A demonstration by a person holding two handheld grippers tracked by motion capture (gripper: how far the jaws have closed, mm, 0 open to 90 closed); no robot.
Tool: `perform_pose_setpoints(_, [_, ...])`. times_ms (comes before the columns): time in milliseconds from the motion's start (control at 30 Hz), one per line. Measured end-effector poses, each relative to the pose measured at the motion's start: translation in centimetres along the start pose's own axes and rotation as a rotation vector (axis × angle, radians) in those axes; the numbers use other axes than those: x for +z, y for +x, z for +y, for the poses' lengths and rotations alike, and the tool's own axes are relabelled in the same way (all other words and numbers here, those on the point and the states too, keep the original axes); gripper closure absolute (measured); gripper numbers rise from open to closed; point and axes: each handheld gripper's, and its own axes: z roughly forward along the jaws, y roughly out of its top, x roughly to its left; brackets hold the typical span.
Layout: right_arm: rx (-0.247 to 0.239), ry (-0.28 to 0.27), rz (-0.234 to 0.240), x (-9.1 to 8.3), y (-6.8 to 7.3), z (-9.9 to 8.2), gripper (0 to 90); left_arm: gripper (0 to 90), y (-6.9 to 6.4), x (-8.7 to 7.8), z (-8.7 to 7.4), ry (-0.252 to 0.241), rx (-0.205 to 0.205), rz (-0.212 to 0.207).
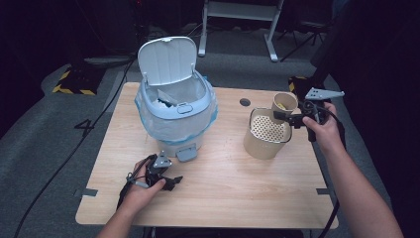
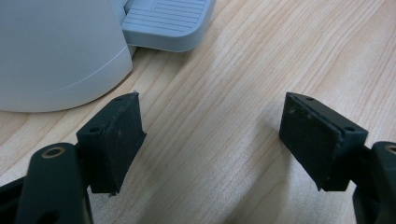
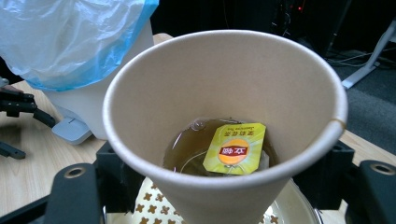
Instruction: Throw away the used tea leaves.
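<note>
While right claw [image 1: 280, 116] clamps paper cup [image 1: 284, 105] above strainer container [image 1: 267, 133], left claw [image 1: 171, 182] gapes beside bin [image 1: 176, 106].

A light wooden surface [image 1: 223, 188] stands on grey carpet floor [image 1: 44, 134] in a dark room; beyond its far edge a white frame's legs [image 1: 237, 29] rise, and yellow-black hazard tape [image 1: 74, 82] lies off the far left corner

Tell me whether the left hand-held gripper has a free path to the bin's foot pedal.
Probably yes: the left hand-held gripper sits open on bare table just in front of the foot pedal, nothing between them.
</note>
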Motion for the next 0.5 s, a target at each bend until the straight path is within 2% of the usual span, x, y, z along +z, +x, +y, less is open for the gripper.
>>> perform_pose_setpoints(167, [-0.009,-0.010,-0.001,-0.16,-0.08,0.04,27.7,21.8,0.01,0.01,0.01,0.000,0.001,0.001])
perform_pose_setpoints(333, [-0.052,-0.003,-0.019,-0.23,0.12,0.11,27.6,21.8,-0.01,0.01,0.00,0.000,0.000,0.001])
perform_pose_setpoints(367, [-0.084,0.006,-0.036,-0.20,0.21,0.14,27.7,21.8,-0.01,0.01,0.00,-0.001,0.000,0.001])
perform_pose_setpoints(500, [-0.165,0.039,-0.092,-0.18,0.57,0.30,27.8,21.8,-0.02,0.01,0.00,-0.001,-0.001,0.001])
